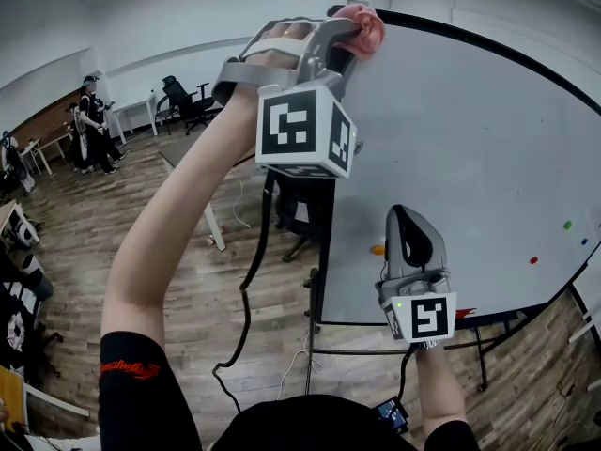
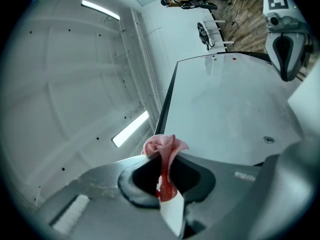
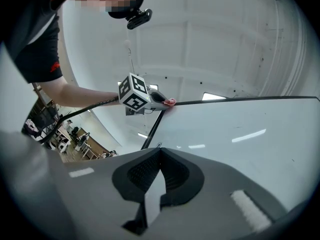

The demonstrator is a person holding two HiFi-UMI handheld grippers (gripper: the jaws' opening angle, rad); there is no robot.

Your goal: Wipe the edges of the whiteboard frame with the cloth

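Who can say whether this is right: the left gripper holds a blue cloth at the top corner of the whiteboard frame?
Not quite. The cloth is pink, not blue, as the left gripper view shows. The rest stands: the left gripper has its jaws shut on it at the top corner of the whiteboard frame.

No word, number or brand is being made out anywhere. Red script (image 1: 131, 369) is being shown on the black sleeve (image 1: 141, 402) at the near left, but it is being blurred past reading. A small round mark (image 2: 269, 140) is being picked up on the whiteboard (image 2: 235, 104), too small to be read. Only black-and-white square patterns, not letters, are being displayed on the cubes of the left gripper (image 1: 352, 28) and the right gripper (image 1: 409, 216).
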